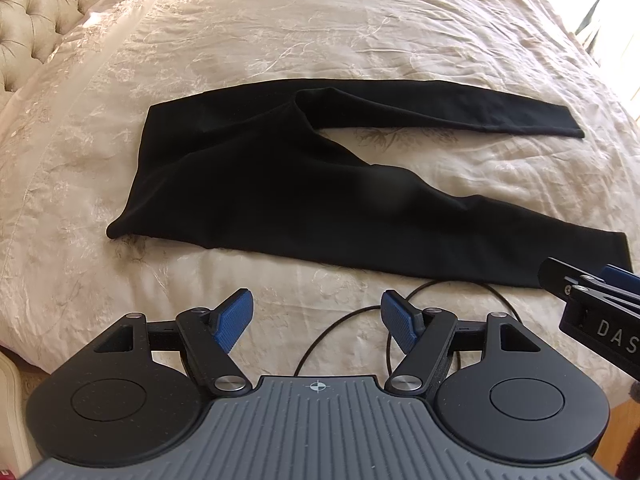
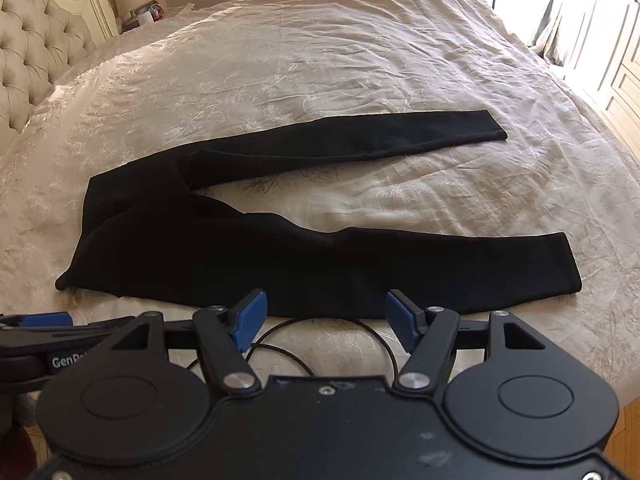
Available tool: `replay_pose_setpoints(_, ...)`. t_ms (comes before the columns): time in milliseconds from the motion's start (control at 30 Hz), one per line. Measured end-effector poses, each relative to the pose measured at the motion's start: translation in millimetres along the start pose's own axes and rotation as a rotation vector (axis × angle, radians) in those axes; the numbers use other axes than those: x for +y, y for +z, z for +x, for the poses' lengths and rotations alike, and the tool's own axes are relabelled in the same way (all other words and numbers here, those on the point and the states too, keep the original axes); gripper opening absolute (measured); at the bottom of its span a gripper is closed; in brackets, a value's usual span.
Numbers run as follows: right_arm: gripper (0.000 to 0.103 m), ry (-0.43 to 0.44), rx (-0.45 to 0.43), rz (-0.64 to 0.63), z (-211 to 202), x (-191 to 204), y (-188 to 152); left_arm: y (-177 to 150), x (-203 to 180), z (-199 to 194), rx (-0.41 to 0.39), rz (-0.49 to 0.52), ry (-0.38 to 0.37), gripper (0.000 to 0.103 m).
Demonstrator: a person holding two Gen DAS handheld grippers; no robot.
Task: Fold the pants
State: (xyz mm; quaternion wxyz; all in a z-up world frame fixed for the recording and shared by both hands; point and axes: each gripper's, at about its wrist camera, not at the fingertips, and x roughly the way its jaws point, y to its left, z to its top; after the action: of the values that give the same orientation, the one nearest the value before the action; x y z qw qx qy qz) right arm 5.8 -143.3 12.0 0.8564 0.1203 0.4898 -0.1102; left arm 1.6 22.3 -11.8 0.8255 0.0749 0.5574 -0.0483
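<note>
While black leggings (image 1: pixel 256 184) lie crosswise on the bed (image 1: pixel 320 40), waistband left, both legs right, the left tool (image 1: pixel 316 322) and right tool (image 2: pixel 322 322) hover wide and empty just short of the near leg.

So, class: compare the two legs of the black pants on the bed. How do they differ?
The far leg looks narrower and lies straight; the near leg looks wider and bends partway along. The far leg's cuff sits deeper on the bedspread; the near leg's cuff lies close to the black cable. Both are black, flat, unfolded, and untouched.
</note>
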Motion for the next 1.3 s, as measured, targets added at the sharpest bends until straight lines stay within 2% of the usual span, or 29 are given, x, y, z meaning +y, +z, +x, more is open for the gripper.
replay_pose_setpoints(567,0.068,-0.007,0.056,-0.003,11,5,5,6,6,6,0.003,0.001,-0.010,0.070)
replay_pose_setpoints(1000,0.068,-0.034,0.011,-0.011,10,14,4,11,8,8,-0.024,0.028,0.001,0.070)
replay_pose_setpoints(1300,0.067,-0.054,-0.080,-0.008,5,20,6,18,15,11,-0.050,0.052,-0.009,0.070)
